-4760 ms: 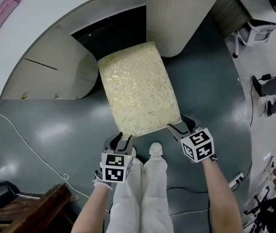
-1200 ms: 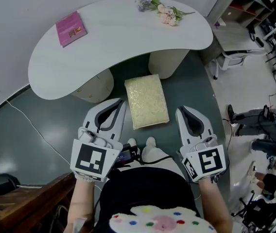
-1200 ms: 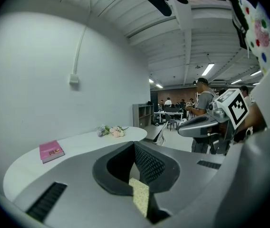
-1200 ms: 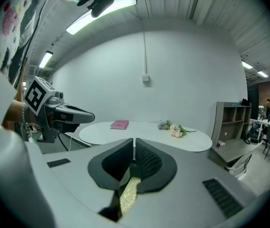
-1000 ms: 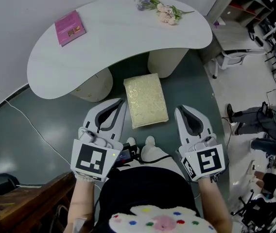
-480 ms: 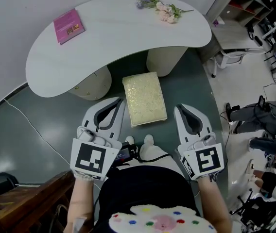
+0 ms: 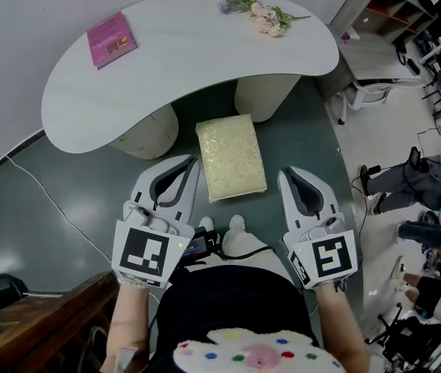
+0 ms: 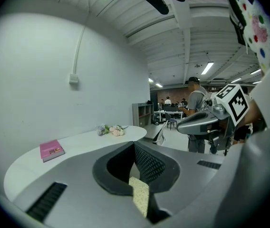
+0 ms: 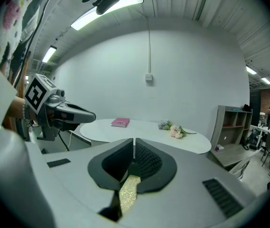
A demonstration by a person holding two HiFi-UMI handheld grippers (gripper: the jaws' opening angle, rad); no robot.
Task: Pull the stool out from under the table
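The stool [image 7: 230,158], a rectangular seat in pale gold patterned fabric, stands on the green floor just in front of the white kidney-shaped table [image 7: 189,53]; only its far end lies by the table's legs. Both grippers hang high above the floor, near my chest. My left gripper [image 7: 192,163] is shut and empty, left of the stool's near end. My right gripper [image 7: 287,174] is shut and empty, to its right. In each gripper view a sliver of stool [image 8: 139,196] [image 9: 128,194] shows below the closed jaws.
A pink book [image 7: 110,39] and a flower sprig [image 7: 259,14] lie on the table. A white cable [image 7: 50,208] runs over the floor at left. Dark wooden furniture [image 7: 42,325] stands bottom left. Shelves [image 7: 391,6], a chair [image 7: 368,92] and people [image 7: 407,185] are at right.
Several seconds ago both grippers were low at the stool's near edge. Now they are raised and off it, and the view is from standing height. Over the last second almost nothing moved.
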